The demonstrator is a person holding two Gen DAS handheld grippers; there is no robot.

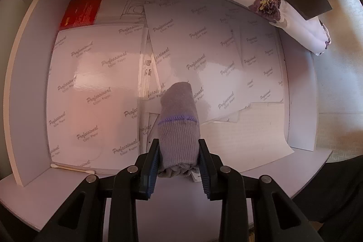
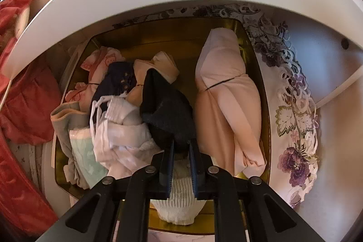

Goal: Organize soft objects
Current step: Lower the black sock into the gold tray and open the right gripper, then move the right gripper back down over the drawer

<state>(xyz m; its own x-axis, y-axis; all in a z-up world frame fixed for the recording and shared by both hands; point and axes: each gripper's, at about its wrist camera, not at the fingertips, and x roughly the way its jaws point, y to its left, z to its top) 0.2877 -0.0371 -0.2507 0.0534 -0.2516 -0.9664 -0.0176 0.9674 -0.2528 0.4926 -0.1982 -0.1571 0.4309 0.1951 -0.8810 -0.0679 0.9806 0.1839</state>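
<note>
The left gripper [image 1: 178, 159] is clamped on a rolled grey sock [image 1: 178, 126] above a paper-lined drawer [image 1: 301, 92]. The right gripper [image 2: 181, 151] pinches a dark cloth [image 2: 166, 115] over the gold tray [image 2: 264, 92]. Sorting is underway; next, probably seat the cloth among the bundles.

The left gripper [image 1: 179, 158] pinches a rolled grey sock [image 1: 178, 126] with a purple stripe, its pads pressed against both sides of the ribbed cuff. Below lies a white drawer [image 1: 301, 92] lined with glossy sheets of photo paper [image 1: 95, 74]. A red packet [image 1: 80, 13] sits in the far corner, a cotton swab [image 1: 72, 169] at the near edge.
</note>
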